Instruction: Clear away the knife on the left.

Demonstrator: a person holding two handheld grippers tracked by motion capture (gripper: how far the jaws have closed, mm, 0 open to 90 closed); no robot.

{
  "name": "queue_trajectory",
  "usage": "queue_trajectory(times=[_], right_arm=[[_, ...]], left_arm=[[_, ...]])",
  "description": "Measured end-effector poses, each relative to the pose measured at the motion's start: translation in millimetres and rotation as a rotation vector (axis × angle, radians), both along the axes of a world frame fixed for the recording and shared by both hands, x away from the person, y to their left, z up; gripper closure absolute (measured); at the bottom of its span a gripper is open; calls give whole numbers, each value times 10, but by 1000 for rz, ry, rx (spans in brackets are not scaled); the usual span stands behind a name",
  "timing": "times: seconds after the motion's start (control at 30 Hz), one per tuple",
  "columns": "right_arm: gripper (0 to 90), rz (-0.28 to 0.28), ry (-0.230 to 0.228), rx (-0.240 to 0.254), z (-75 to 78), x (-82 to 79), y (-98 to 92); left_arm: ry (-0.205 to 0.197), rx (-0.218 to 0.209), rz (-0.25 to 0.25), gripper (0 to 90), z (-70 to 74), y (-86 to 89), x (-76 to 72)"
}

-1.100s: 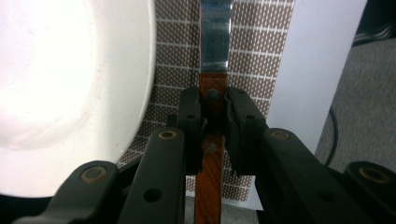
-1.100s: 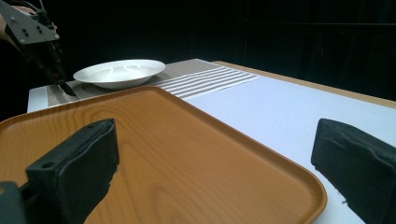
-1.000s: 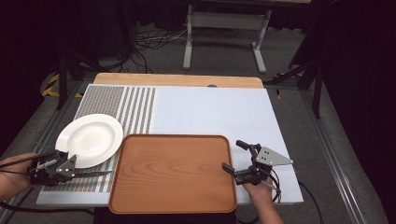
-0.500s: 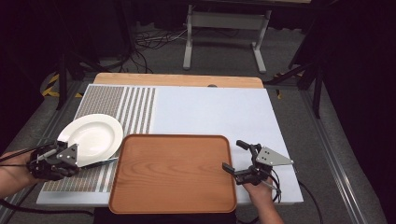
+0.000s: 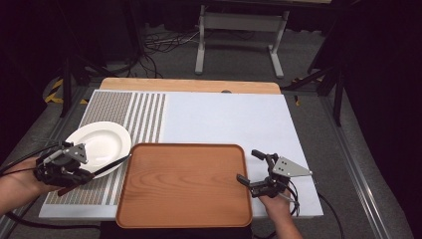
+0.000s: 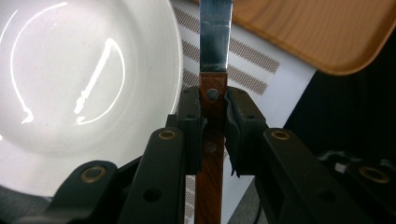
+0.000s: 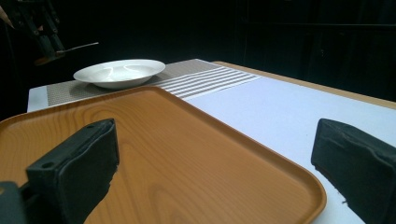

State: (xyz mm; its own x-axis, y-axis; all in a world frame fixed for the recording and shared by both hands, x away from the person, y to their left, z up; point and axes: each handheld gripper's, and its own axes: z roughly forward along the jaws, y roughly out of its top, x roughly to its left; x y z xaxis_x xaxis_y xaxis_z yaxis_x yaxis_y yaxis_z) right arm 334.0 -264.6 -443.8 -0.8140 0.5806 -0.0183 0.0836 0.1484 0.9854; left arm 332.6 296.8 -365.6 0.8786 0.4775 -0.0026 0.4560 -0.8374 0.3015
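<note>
- Now the left gripper (image 5: 74, 172) sits a bit farther in and higher than a second ago, at the near-left of the table (image 5: 224, 119), just beside the white plate's (image 5: 99, 144) near rim.
- Its jaws are clamped on a knife's (image 6: 211, 140) wooden handle — the steel blade (image 5: 112, 165) points toward the wooden tray (image 5: 184, 184), its tip near the tray's left edge; earlier the blade lay lower, along the striped placemat (image 5: 124, 112).
- In the left gripper view the plate (image 6: 84, 84) lies left of the blade (image 6: 215, 35), the tray (image 6: 317, 32) up right.
- Right gripper (image 5: 256, 172) unchanged — jaws apart, empty, straddling the tray's right rim at the near-right.
- Right gripper view: the jaws stand wide apart over the tray (image 7: 177, 158); the plate (image 7: 119, 72) is farther off, with the left gripper (image 7: 44, 37) and knife (image 7: 74, 47) lifted above the table.
- Plate and tray haven't moved.
</note>
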Motion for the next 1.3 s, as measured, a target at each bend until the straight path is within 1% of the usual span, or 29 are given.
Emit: queue_trajectory(times=[0.03, 0.17, 0.23, 0.33, 0.47, 0.53, 0.57, 0.67, 0.73, 0.8, 0.93, 1.0, 1.07, 1.13, 1.17, 1.2, 1.23, 1.3], right_arm=[[16, 0, 0, 0, 0, 0, 0], [16, 0, -1, 0, 1, 0, 0], [16, 1, -2, 0, 1, -1, 1], [16, 0, -2, 0, 3, -4, 0], [16, 1, -7, -1, 6, -6, -1], [16, 0, -8, -1, 7, -7, -3], [16, 0, -8, -1, 8, -7, -3], [16, 0, -8, -1, 9, -10, -2], [16, 0, -9, 1, 12, -13, -2], [16, 1, -9, 4, 13, -14, -4], [16, 1, -9, 2, 13, -14, -2], [16, 2, -9, 3, 13, -13, -3], [16, 3, -10, 3, 14, -13, -7], [16, 2, -9, 5, 14, -12, -11], [16, 3, -11, 5, 14, -11, -12], [16, 2, -10, 7, 14, -14, -12], [16, 2, -10, 8, 15, -16, -11], [16, 3, -11, 7, 14, -14, -10]], left_arm=[[0, 0, 0, 778, 0, 0, 0], [10, -44, 31, 778, 31, -46, 10], [22, -59, 52, 778, 49, -73, 21], [43, -101, 77, 778, 70, -105, 42], [59, -146, 94, 778, 101, -164, 55], [75, -173, 102, 779, 123, -192, 64], [75, -182, 109, 778, 126, -203, 68], [76, -193, 120, 778, 133, -254, 79], [55, -198, 126, 777, 139, -314, 72], [51, -211, 129, 777, 143, -353, 68], [53, -238, 140, 778, 129, -426, 83], [62, -239, 158, 778, 115, -464, 93], [71, -245, 155, 778, 104, -492, 110], [56, -253, 140, 778, 96, -545, 109], [63, -262, 135, 778, 91, -571, 109], [64, -266, 134, 778, 86, -600, 104], [55, -267, 130, 778, 81, -626, 104], [62, -275, 134, 778, 72, -678, 103]])
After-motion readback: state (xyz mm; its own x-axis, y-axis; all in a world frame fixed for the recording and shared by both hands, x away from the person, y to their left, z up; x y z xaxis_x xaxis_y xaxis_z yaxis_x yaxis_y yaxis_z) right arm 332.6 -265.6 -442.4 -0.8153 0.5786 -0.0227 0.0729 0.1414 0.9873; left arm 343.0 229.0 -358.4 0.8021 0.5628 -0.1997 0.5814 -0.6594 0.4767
